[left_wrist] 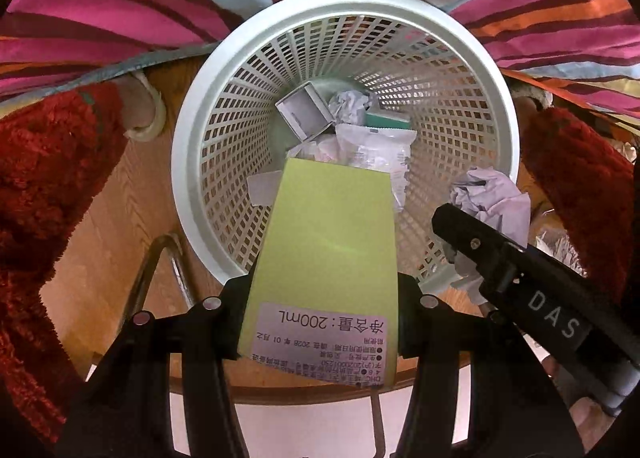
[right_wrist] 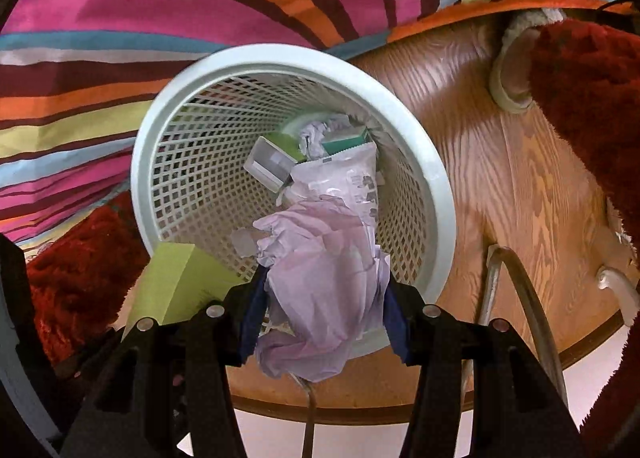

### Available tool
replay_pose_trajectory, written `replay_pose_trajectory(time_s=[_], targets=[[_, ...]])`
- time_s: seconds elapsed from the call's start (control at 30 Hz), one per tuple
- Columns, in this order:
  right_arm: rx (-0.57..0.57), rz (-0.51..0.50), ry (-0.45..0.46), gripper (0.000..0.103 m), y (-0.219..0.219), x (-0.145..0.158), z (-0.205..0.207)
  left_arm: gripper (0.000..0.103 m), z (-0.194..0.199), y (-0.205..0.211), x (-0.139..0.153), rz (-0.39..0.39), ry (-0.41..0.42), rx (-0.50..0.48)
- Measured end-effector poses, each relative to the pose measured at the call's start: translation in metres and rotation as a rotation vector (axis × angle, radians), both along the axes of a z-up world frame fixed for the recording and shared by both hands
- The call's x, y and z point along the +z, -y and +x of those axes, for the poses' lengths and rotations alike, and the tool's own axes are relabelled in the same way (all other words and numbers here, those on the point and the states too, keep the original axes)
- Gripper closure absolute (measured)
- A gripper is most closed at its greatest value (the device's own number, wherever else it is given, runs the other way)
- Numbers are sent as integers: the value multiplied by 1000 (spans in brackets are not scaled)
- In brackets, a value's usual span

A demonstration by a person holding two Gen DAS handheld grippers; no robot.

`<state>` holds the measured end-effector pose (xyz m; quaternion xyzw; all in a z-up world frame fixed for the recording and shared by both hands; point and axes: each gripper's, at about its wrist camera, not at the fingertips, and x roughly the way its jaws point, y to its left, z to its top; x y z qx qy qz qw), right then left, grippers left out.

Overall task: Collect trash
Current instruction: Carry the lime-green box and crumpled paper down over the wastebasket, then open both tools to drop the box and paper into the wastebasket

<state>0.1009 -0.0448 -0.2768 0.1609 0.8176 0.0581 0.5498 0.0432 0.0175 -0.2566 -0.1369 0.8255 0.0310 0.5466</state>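
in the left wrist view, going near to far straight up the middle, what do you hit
left gripper shut on the green box → clear plastic wrapper → grey carton in the white basket → striped cloth

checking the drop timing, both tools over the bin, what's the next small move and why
Probably open both tools. The left tool grips the green box and the right tool grips the crumpled paper, both over the bin, which already holds trash, so both should fall inside.
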Motion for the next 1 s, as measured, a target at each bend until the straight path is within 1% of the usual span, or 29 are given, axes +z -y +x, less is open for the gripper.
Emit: replay_pose_trajectory(time_s=[0.33, 0.6, 0.87, 0.93, 0.97, 1.0], targets=[[10, 1, -26, 54, 0, -7, -2, 52, 0, 6, -8, 1, -19, -23], [20, 9, -37, 54, -3, -8, -2, 51, -1, 7, -8, -2, -18, -33], [17, 27, -41, 53, -2, -9, -2, 49, -1, 4, -9, 9, -23, -23], [8, 27, -46, 51, -3, -10, -2, 49, -1, 2, -9, 5, -28, -12], [4, 25, -49, 49, -3, -10, -2, 47, -1, 2, -10, 4, -32, -7], [2, 23, -50, 46, -3, -11, -1, 37, -2, 1, -11, 8, -39, -3]])
